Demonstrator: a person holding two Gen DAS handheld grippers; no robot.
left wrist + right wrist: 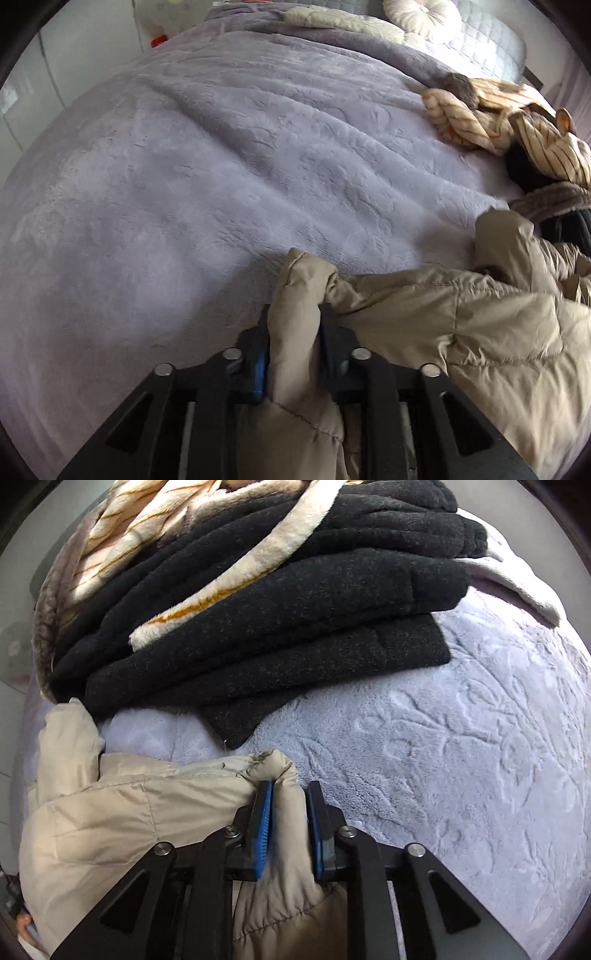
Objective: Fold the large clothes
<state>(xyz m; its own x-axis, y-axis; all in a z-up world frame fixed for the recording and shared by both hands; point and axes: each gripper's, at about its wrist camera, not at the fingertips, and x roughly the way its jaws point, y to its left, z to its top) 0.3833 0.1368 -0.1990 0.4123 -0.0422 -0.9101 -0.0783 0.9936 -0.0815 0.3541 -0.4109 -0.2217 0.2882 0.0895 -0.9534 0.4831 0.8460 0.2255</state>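
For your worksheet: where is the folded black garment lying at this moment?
In the right wrist view, the folded black garment lies on the lavender blanket straight ahead of the gripper, just beyond the beige puffer jacket, with a cream striped fleece draped over it.

Both wrist cameras look steeply down, close over the bed (184,166); both views share the beige puffer jacket (129,812).
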